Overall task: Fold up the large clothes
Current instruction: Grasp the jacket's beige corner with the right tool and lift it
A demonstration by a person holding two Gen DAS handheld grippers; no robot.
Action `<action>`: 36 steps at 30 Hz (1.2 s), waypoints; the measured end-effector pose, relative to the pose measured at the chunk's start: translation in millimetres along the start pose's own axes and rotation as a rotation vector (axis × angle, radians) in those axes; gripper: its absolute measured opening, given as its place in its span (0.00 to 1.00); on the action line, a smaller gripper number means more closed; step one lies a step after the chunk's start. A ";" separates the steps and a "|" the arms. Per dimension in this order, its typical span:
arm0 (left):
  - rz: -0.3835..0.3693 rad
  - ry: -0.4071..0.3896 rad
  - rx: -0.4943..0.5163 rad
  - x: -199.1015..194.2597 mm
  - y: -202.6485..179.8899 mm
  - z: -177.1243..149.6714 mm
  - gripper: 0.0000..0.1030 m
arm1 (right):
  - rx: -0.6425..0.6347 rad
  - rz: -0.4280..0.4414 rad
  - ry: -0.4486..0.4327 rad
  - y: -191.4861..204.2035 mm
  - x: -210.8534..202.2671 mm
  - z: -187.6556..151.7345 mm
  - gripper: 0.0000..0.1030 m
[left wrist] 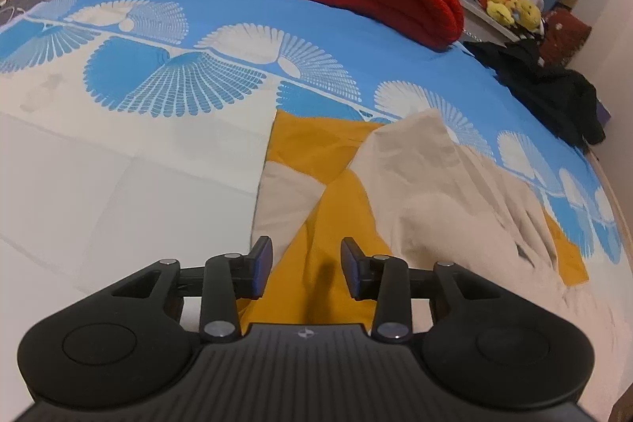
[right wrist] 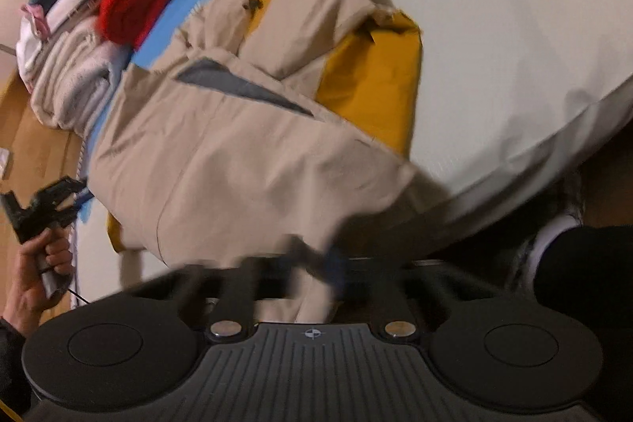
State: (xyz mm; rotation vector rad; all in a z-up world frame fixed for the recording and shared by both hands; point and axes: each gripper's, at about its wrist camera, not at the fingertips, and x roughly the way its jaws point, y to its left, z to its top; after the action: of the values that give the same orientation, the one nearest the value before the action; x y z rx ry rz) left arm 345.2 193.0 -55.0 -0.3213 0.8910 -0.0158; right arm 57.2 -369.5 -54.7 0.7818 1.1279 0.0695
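My left gripper [left wrist: 306, 265] is released, its jaws apart above the yellow lining of the beige jacket [left wrist: 443, 184], not touching it. The jacket lies crumpled on the bed [left wrist: 118, 184], near its edge. My right gripper [right wrist: 316, 256] is blurred; its fingers are clenched together at the jacket's hem, but I cannot tell if cloth is between them.

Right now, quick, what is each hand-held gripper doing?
Left hand-held gripper: open, over the yellow part of the jacket, gripping nothing.
Right hand-held gripper: shut; too blurred to tell if it pinches the jacket.
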 end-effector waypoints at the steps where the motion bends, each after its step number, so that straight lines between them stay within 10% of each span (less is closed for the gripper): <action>1: -0.002 -0.004 -0.010 3.3 -1.4 2.5 0.48 | -0.008 0.007 -0.032 2.3 -5.5 1.3 0.02; 13: 0.012 -0.018 -0.035 55.5 -26.2 30.8 0.58 | -0.387 -0.100 -0.651 59.0 -96.5 50.1 0.00; 21: 0.047 -0.008 0.088 86.3 -48.3 31.7 0.52 | -0.532 -0.191 -0.763 75.1 -54.7 132.2 0.00; 24: 0.058 0.016 0.170 93.9 -52.1 32.1 0.09 | -0.575 -0.208 -0.773 82.2 -35.4 150.2 0.00; 28: 0.045 -0.066 0.268 64.9 -53.8 39.4 0.01 | -0.574 -0.214 -0.783 84.9 -14.1 171.3 0.00; 32: -0.038 -0.230 0.174 9.7 -28.6 58.5 0.02 | -0.544 -0.160 -0.859 94.2 -13.9 186.3 0.00; 36: -0.015 -0.215 0.016 21.0 5.9 70.2 0.02 | -0.600 -0.157 -0.936 113.4 -2.4 201.1 0.00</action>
State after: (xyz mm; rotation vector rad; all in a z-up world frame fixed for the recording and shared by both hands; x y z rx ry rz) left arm 411.5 214.4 -31.7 -0.3084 0.6754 -0.0020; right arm 259.7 -392.5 53.9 0.1226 0.2317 -0.0850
